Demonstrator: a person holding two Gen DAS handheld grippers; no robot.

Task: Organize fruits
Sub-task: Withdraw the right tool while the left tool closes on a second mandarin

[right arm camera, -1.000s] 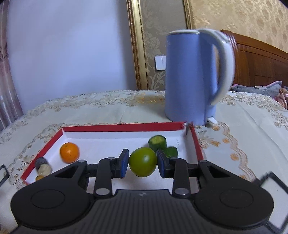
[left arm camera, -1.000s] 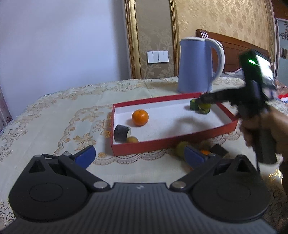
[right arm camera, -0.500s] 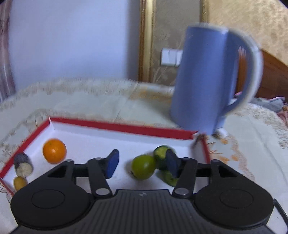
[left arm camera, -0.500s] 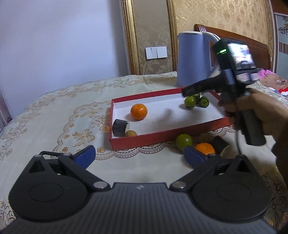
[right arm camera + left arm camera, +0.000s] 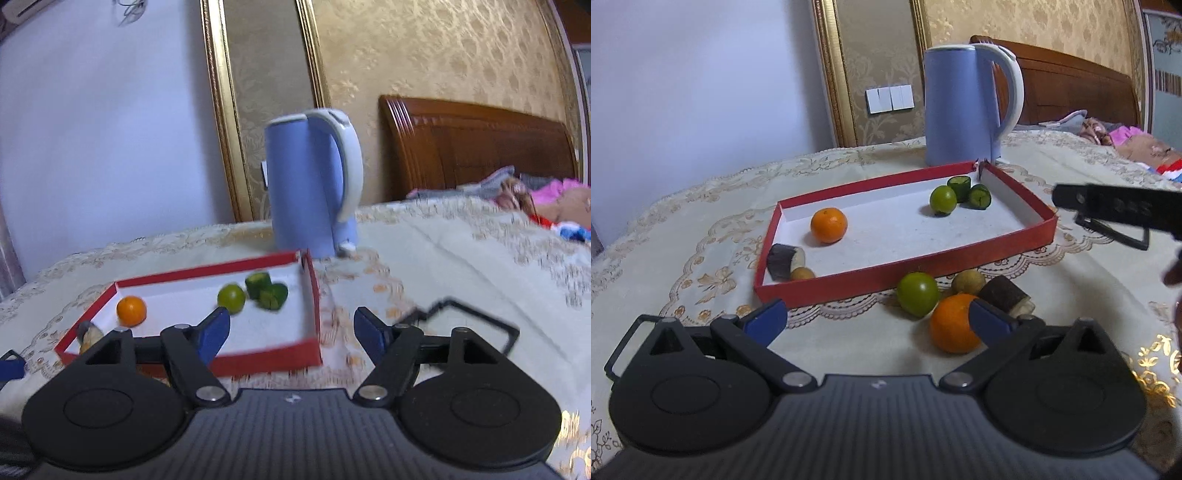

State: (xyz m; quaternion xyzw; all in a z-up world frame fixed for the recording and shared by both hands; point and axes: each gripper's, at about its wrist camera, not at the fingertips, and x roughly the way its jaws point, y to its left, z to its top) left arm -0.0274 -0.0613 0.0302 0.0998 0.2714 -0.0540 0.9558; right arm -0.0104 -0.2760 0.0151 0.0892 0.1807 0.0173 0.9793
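Observation:
A red tray [image 5: 905, 269] with a white floor holds an orange [image 5: 828, 225], a green fruit [image 5: 943, 200], two cucumber pieces [image 5: 979, 196], a dark stub [image 5: 783, 260] and a small brown fruit [image 5: 802, 274]. On the cloth in front of it lie another green fruit [image 5: 918, 299], an orange [image 5: 955, 325], a brown fruit [image 5: 966, 282] and a dark stub [image 5: 1004, 297]. My left gripper [image 5: 878, 325] is open, its right pad beside that orange. My right gripper [image 5: 291, 332] is back from the tray [image 5: 266, 360], jaws opening, nothing between them. The released green fruit [image 5: 231, 298] lies beside the cucumber pieces [image 5: 273, 296].
A tall blue kettle [image 5: 960, 107] stands just behind the tray's far right corner. The round table wears an embroidered cream cloth [image 5: 683, 258]. A wooden headboard [image 5: 472, 147] and bedding lie beyond on the right. The right gripper's body [image 5: 1115, 206] juts in from the right edge.
The right gripper let go of the green fruit, which now rests in the tray, and drew back to the right. The left gripper moved closer to the loose fruits.

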